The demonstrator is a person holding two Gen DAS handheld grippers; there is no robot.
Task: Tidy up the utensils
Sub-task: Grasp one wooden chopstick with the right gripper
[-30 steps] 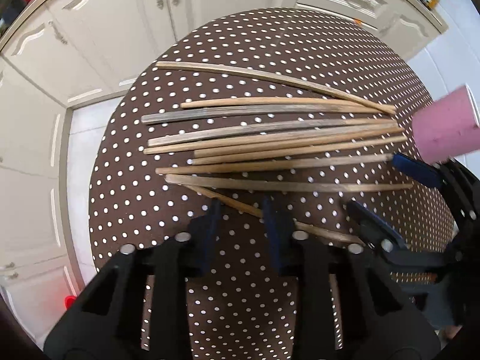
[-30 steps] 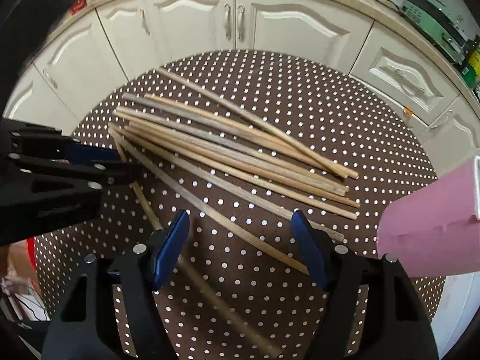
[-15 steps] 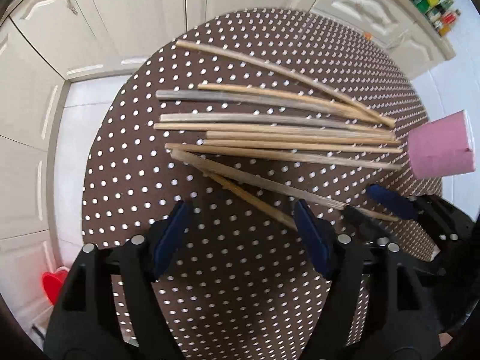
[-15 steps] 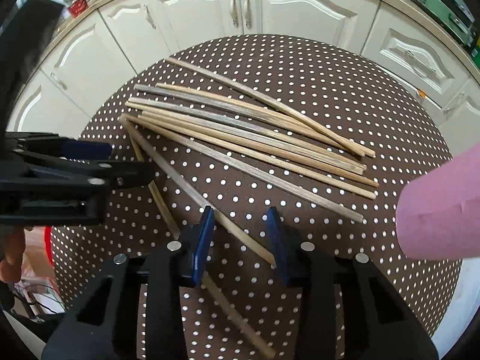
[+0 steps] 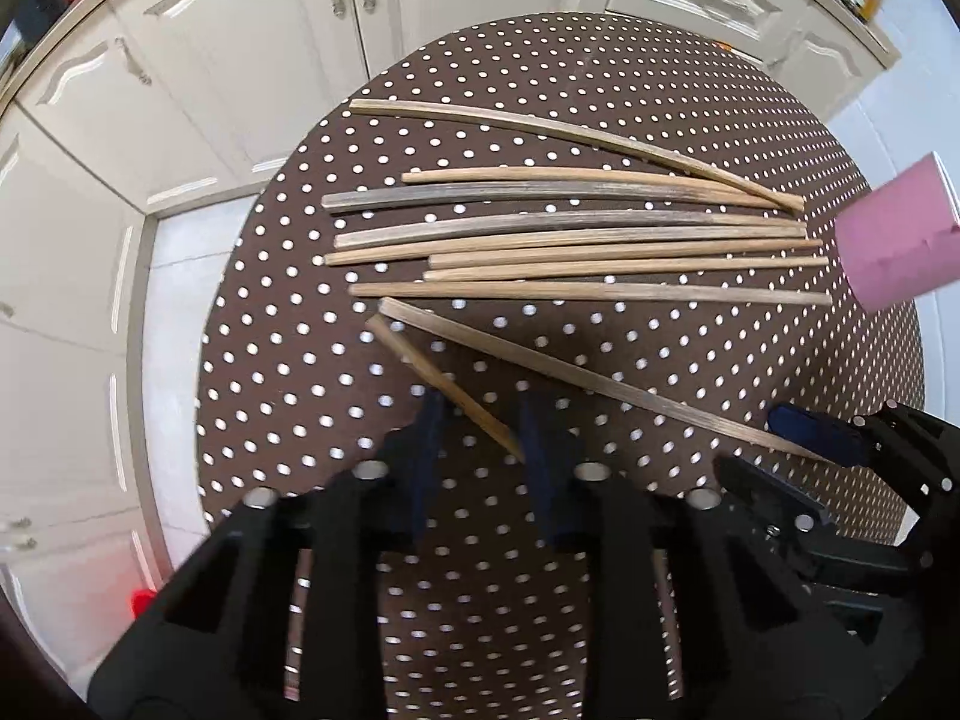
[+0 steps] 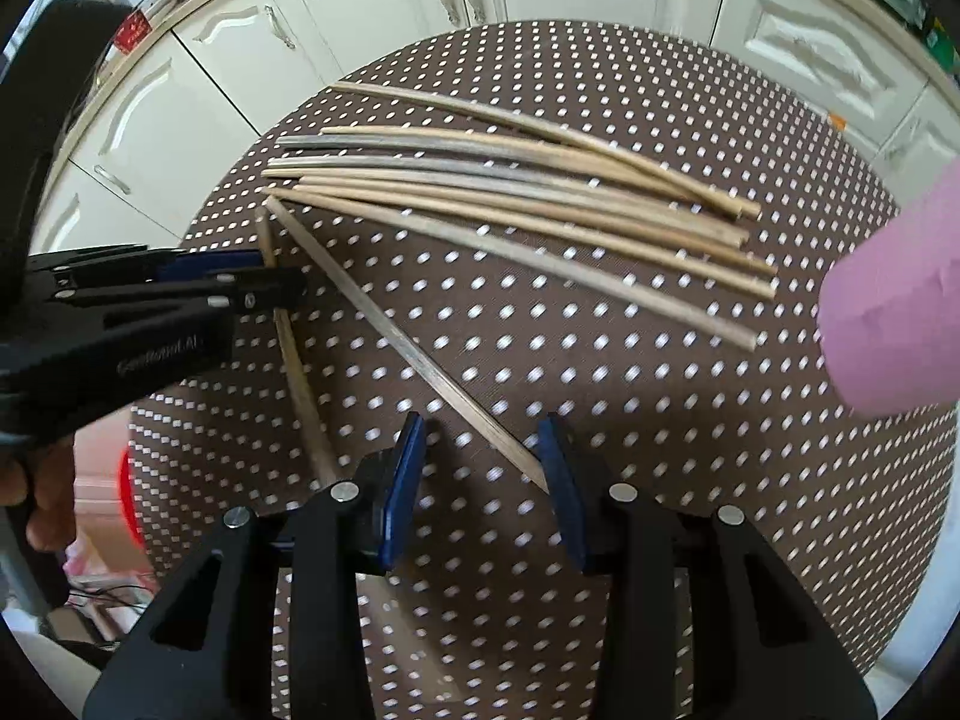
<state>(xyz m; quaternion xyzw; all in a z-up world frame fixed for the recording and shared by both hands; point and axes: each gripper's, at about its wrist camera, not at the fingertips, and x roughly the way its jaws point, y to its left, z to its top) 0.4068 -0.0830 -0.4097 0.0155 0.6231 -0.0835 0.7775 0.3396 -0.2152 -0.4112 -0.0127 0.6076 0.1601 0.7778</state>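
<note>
the left gripper (image 5: 477, 429), jaws just narrowed around the nearest loose chopstick (image 5: 441, 384), should pinch it squarely before lifting toward the pink cup (image 5: 894, 240) (right gripper (image 6: 480, 456) half-spread around the next stick's (image 6: 396, 330) tip, not yet clamped)

You have ten wooden chopsticks (image 5: 576, 291) on the dotted table (image 5: 600, 90) — eight bunched, two apart — one pink cup (image 5: 894, 240), two grippers in view.
</note>
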